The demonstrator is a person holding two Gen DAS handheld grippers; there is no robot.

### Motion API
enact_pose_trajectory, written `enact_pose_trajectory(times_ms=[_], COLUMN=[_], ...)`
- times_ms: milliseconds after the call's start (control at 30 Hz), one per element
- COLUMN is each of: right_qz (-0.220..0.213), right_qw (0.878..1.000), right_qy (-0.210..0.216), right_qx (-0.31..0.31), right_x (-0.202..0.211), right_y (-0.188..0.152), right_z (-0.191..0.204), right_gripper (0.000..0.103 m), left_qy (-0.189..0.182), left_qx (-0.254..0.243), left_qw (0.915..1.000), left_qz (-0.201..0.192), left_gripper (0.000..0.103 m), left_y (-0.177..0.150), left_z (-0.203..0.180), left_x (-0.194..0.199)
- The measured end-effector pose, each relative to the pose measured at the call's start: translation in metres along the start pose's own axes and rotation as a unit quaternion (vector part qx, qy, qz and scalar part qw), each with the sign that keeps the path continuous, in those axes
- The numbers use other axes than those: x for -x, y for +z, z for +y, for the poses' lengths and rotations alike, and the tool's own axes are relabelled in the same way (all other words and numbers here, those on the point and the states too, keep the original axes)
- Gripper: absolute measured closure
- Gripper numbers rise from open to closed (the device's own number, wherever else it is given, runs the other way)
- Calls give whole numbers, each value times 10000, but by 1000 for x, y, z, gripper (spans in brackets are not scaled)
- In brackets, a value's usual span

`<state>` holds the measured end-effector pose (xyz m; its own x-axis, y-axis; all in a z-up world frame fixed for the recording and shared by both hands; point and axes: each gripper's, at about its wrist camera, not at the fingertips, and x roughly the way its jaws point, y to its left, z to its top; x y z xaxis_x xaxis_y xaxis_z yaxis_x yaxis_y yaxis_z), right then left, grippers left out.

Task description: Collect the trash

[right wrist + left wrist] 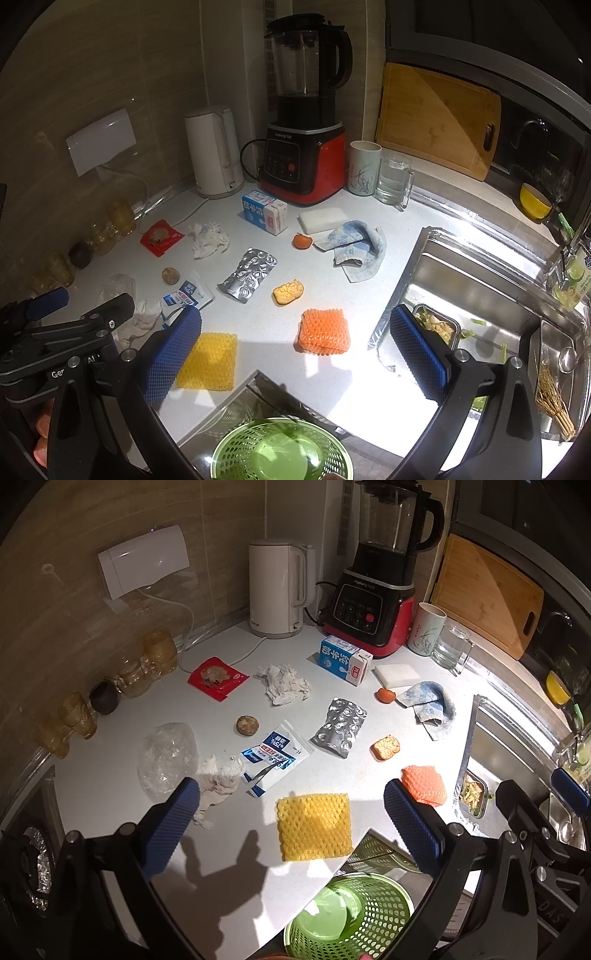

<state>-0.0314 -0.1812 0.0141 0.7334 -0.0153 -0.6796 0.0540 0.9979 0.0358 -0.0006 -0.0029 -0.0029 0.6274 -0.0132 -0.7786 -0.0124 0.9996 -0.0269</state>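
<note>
Trash lies scattered on the white counter: a yellow foam net, an orange foam net, a silver blister pack, a wipe sachet, crumpled tissues, a red wrapper, a clear bag, a milk carton and peel scraps. A green mesh bin stands below the counter edge. My left gripper is open above the yellow net. My right gripper is open above the orange net.
A white kettle, a red blender, a mug and a glass stand at the back. A blue cloth and a white sponge lie near them. The sink with a food tin is on the right. Amber glasses line the left wall.
</note>
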Motion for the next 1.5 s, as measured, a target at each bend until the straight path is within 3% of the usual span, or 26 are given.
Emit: enact_pose_trajectory(times_ms=[1500], right_qz=[13], right_qw=[10000], right_qy=[-12], right_qx=[15], right_x=[-1], right_y=[-6], right_z=[-2], right_gripper=[2], left_qy=[-59], left_qx=[12], left_qw=[10000], left_qz=[24], left_gripper=[8], left_y=[2], left_z=[-2], left_x=[3])
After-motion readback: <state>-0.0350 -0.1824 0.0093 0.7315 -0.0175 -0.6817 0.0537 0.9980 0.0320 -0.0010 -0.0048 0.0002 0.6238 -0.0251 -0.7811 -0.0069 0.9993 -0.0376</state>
